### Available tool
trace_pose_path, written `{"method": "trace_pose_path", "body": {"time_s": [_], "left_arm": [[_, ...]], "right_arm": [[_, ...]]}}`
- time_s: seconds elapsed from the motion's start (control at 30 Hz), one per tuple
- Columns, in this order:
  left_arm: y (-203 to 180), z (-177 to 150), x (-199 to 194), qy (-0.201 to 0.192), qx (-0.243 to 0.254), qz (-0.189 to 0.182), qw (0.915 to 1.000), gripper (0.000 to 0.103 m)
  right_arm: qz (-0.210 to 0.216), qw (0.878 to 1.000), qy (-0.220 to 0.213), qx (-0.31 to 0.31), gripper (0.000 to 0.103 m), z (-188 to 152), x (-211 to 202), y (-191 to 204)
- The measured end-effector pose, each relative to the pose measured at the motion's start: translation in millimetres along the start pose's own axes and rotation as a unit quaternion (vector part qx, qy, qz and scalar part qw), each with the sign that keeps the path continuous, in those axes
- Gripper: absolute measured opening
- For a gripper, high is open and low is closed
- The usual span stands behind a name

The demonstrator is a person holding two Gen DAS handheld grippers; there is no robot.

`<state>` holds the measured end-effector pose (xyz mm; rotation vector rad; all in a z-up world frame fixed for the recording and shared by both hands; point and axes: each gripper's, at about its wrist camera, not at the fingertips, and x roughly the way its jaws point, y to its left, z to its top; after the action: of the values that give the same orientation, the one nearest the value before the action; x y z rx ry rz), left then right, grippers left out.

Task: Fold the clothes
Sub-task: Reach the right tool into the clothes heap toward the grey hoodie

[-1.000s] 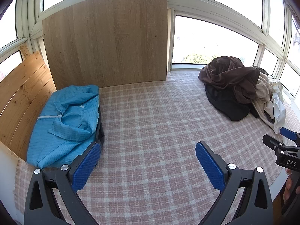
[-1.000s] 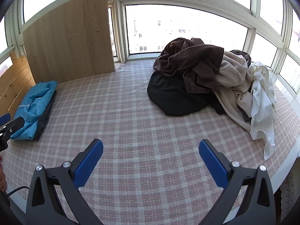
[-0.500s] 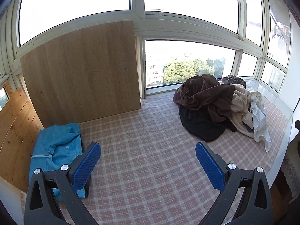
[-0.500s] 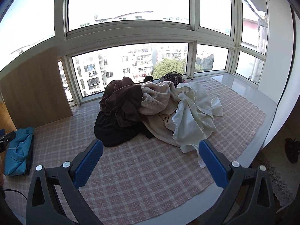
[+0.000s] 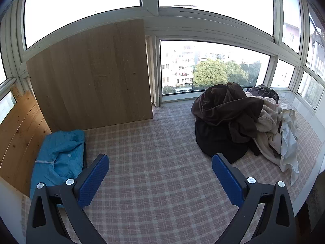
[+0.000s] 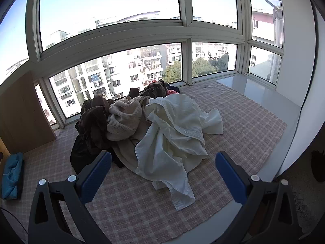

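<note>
Progress, judged from the layout: one item done, most remaining. Folded blue garment (image 5: 60, 158) at lower left of the left wrist view, against the wooden boards (image 5: 20, 134), on top of something dark, only an edge showing. Same blue garment small at far left edge of the right wrist view. Unfolded pile of clothes (image 6: 142, 130) heaped on the checked cloth (image 5: 154, 162): brown garment (image 5: 227, 105), black garment (image 5: 217, 140), beige knit (image 6: 126, 120), white shirt (image 6: 174, 134) on the near side.

Left gripper (image 5: 160, 174): spread wide, nothing between the blue pads (image 5: 92, 181). Pile at centre right of that view, just above the right-hand pad; no contact.

Right gripper (image 6: 163, 174): spread wide, holding nothing. White shirt at frame centre, directly between and above the two pads, its lower hem hanging towards the bottom centre. No contact visible.

Likely next pick: white shirt, nearest to the right gripper.
</note>
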<state>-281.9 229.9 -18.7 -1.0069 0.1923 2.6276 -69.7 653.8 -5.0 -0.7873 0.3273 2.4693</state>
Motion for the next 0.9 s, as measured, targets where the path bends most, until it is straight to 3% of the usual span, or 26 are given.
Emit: {"method": "trace_pose_path", "body": {"time_s": [0.13,0.4,0.6,0.77,0.9], "left_arm": [[-26.9,16.6,7.8,-0.003,-0.011,0.010,0.9999,0.102],[-74.9,32.7,42.1,0.017,-0.010,0.019,0.9996,0.102],[-88.4,36.5,72.9,0.046,-0.012,0.033,0.9984,0.102],[-90.2,38.2,92.0,0.060,-0.010,0.046,0.9971,0.102],[-85.0,37.2,109.8,0.077,-0.017,0.054,0.9954,0.102]], "right_arm": [[0.016,1.000,-0.003,-0.014,0.103,33.4,39.3,-18.3],[0.057,0.995,0.040,-0.077,0.103,114.4,166.0,0.3],[0.038,0.988,0.097,-0.114,0.103,163.1,283.9,26.1],[0.039,0.980,0.170,-0.094,0.103,179.2,371.6,35.4],[0.046,0.969,0.230,-0.073,0.103,167.7,410.4,34.7]]}}
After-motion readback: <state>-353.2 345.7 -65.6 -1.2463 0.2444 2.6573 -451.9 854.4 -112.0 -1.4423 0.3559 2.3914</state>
